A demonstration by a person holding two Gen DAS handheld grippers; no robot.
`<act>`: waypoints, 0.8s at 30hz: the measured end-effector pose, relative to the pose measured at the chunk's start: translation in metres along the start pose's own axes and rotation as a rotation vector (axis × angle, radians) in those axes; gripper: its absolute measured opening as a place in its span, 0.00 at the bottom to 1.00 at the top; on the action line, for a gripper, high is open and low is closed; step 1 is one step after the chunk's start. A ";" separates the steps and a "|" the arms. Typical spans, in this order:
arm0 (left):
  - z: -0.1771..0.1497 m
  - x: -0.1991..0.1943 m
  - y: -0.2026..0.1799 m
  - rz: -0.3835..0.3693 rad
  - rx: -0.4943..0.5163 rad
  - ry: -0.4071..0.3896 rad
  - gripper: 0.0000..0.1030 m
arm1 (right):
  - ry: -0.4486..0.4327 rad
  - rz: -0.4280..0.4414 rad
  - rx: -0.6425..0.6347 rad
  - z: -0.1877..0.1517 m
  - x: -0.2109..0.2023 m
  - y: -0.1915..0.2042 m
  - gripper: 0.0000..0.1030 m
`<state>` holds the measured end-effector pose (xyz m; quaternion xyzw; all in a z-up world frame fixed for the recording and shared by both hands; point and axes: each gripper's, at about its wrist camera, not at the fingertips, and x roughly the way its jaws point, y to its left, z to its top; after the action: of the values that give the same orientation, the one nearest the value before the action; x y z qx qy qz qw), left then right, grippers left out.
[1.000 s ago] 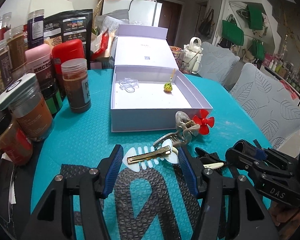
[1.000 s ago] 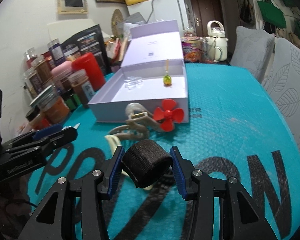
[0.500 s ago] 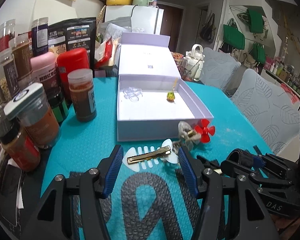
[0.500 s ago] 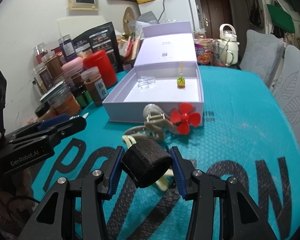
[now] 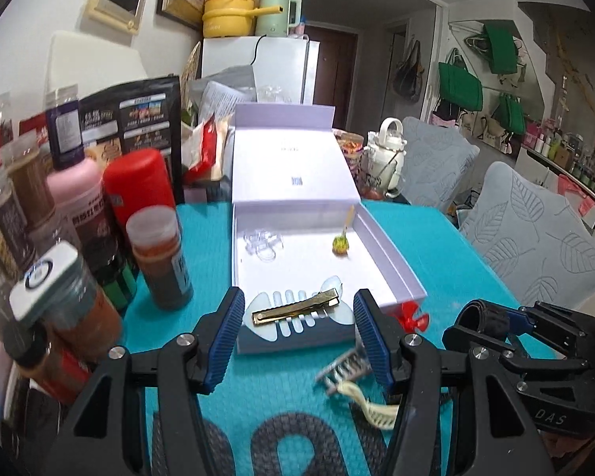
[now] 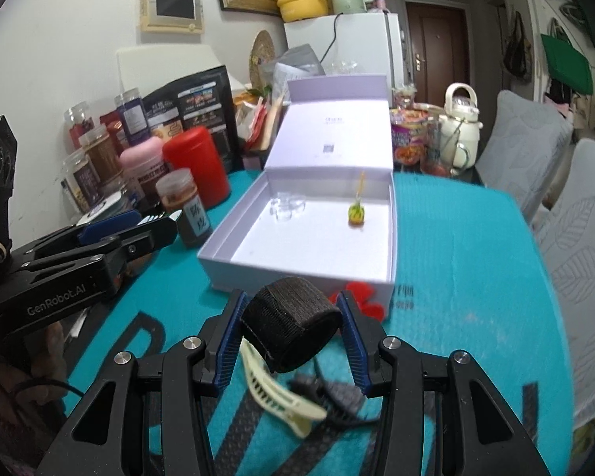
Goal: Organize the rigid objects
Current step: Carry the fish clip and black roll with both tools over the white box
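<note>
My left gripper [image 5: 297, 302] is shut on a white fishbone hair clip [image 5: 297, 311] with a gold bar, held in the air over the front wall of the open lavender box [image 5: 390, 267]. My right gripper [image 6: 291, 302] is shut on a black band roll [image 6: 289, 327], also raised, just short of the box [image 6: 218, 263]. Inside the box lie a clear clip [image 5: 262, 242] and a green-yellow pick [image 5: 340, 245]. A red fan clip [image 5: 412, 315] rests against the box front. Below the grippers, a cream claw clip [image 6: 281, 396] and a dark clip [image 6: 337, 394] lie on the teal mat.
Jars and bottles [image 5: 158, 258] crowd the table's left side, close to the box. A white kettle [image 6: 460, 127] and snack cups stand behind the box at the right. Grey chairs [image 5: 535, 246] line the table's right edge. A beige claw clip [image 5: 343, 369] lies on the mat.
Both grippers have risen and moved toward the box, each with its object. The fishbone clip, low over the mat before, now hangs at the box's front wall.
</note>
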<state>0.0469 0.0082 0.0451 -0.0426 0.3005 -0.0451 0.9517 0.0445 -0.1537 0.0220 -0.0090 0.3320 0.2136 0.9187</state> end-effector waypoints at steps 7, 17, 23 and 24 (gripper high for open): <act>0.024 0.011 -0.004 -0.011 0.020 -0.021 0.55 | -0.017 -0.003 -0.023 0.028 0.009 -0.006 0.44; 0.055 0.030 -0.002 -0.009 0.030 -0.052 0.55 | -0.036 0.000 -0.039 0.060 0.025 -0.016 0.44; 0.073 0.043 0.000 -0.009 0.022 -0.071 0.55 | -0.041 0.001 -0.048 0.078 0.037 -0.023 0.44; 0.075 0.044 0.000 -0.009 0.022 -0.078 0.55 | -0.042 -0.001 -0.050 0.081 0.039 -0.023 0.44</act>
<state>0.1264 0.0070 0.0814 -0.0350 0.2626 -0.0509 0.9629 0.1293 -0.1472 0.0582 -0.0274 0.3071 0.2213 0.9252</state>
